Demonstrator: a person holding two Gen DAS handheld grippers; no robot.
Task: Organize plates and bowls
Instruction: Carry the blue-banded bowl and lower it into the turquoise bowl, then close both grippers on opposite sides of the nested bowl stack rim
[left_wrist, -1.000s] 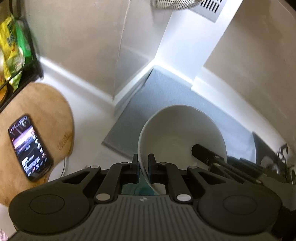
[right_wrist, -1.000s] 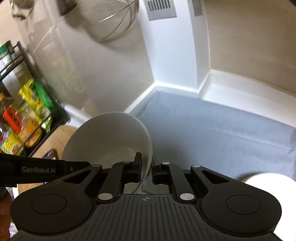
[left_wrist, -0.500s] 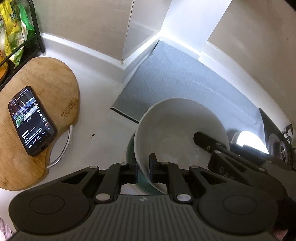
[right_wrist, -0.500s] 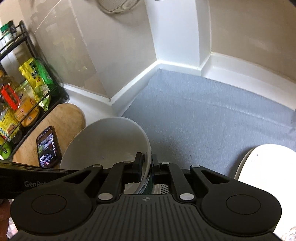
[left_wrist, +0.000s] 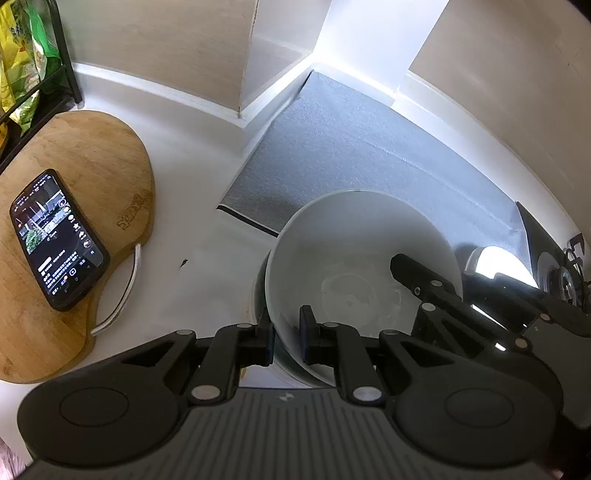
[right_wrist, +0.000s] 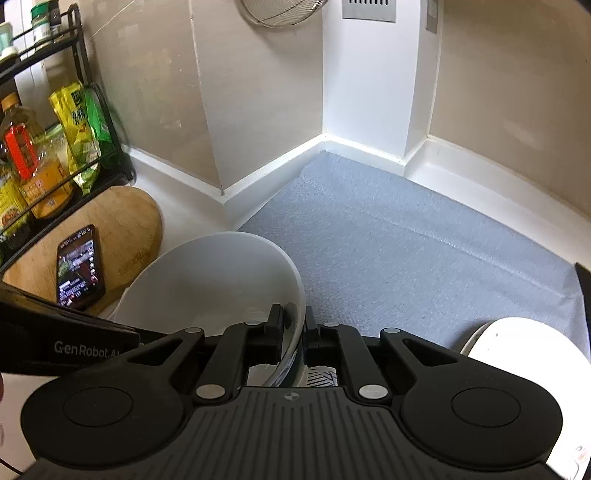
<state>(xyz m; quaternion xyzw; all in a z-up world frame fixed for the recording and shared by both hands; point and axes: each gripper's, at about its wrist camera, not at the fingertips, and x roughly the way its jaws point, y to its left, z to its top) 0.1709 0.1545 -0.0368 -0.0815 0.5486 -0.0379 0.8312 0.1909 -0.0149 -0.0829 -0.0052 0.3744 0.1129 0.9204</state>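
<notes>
At the far left a black wire rack (right_wrist: 44, 110) holds crinkled yellow-and-green packets (right_wrist: 79, 125) printed with characters too small to read, a clear oil bottle (right_wrist: 22, 147) with a red label, and small jars on the top shelf. Below it lies a rounded wooden cutting board (left_wrist: 92, 206), smooth-grained, with a burnt-in stamp that cannot be read and a bent steel handle at its edge. A glossy black phone (left_wrist: 59, 240) rests flat on the board, its screen lit with tiny unreadable text.

The white counter (left_wrist: 184, 206) runs on to a grey, finely woven mat (right_wrist: 406, 251) with a crease across it, tucked into the tiled corner.

The white bowl (left_wrist: 362, 266), glazed and round, sits at the mat's near left corner, nested in a darker dish whose rim barely shows beneath it. The left gripper (left_wrist: 286, 339) straddles the bowl's near rim, one finger outside and one inside; its jaws stand a little apart and are easing open, so the pads look just off the wall. The right gripper (right_wrist: 293, 332), with "GenRobot.AI" readable on the other tool's arm beside it, pinches the bowl's right rim tight between its nearly closed fingers.

At the far right, a white plate (right_wrist: 524, 354) is cut off by the frame. A wire strainer (right_wrist: 280, 13) hangs above, half out of view.
</notes>
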